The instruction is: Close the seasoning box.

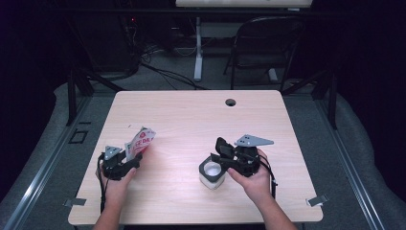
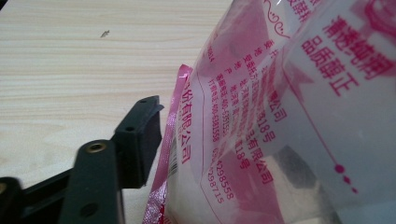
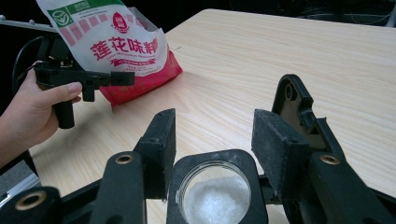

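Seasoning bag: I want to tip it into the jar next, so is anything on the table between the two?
Nothing visible. Between the seasoning bag by the left tongs and the jar at the right tongs lies only bare table.

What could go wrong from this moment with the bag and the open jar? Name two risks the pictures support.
1. The left tool has its jaws open beside the bag, which stands tilted on the table; it may topple.
2. The jar of white granules sits uncovered between the right tool's open jaws; a nudge could spill it.
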